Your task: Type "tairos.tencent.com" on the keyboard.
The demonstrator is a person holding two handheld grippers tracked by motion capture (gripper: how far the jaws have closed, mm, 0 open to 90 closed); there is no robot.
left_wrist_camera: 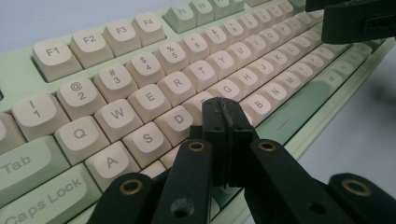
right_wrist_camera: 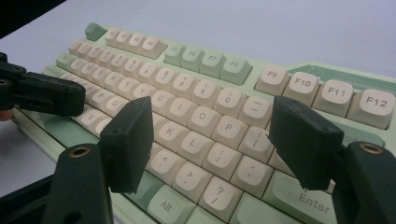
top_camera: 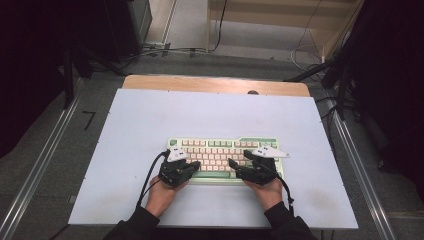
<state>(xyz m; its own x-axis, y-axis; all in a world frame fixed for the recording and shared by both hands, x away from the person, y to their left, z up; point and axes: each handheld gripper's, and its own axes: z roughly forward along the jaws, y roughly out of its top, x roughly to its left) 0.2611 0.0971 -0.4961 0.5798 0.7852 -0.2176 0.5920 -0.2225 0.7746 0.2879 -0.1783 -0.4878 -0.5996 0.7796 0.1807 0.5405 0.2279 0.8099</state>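
Keyboard [top_camera: 225, 155] on the table [top_camera: 150, 125], left gripper [top_camera: 186, 167] and right gripper [top_camera: 240, 167] over its near edge.

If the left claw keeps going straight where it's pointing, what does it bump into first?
Most likely the cream keys of the pale green plastic keyboard. The shut left claw points down at the letter rows, its tips near the F key, though how close it sits is hard to judge.

High view: fixed above the near edge of the counter [top_camera: 150, 115], facing forward and down, far off, taking in the whole counter. Left gripper view: rides low and close over the keyboard [left_wrist_camera: 154, 79], facing along its rows. Right gripper view: likewise close, over the keyboard's other end. All three share the keyboard's middle keys.
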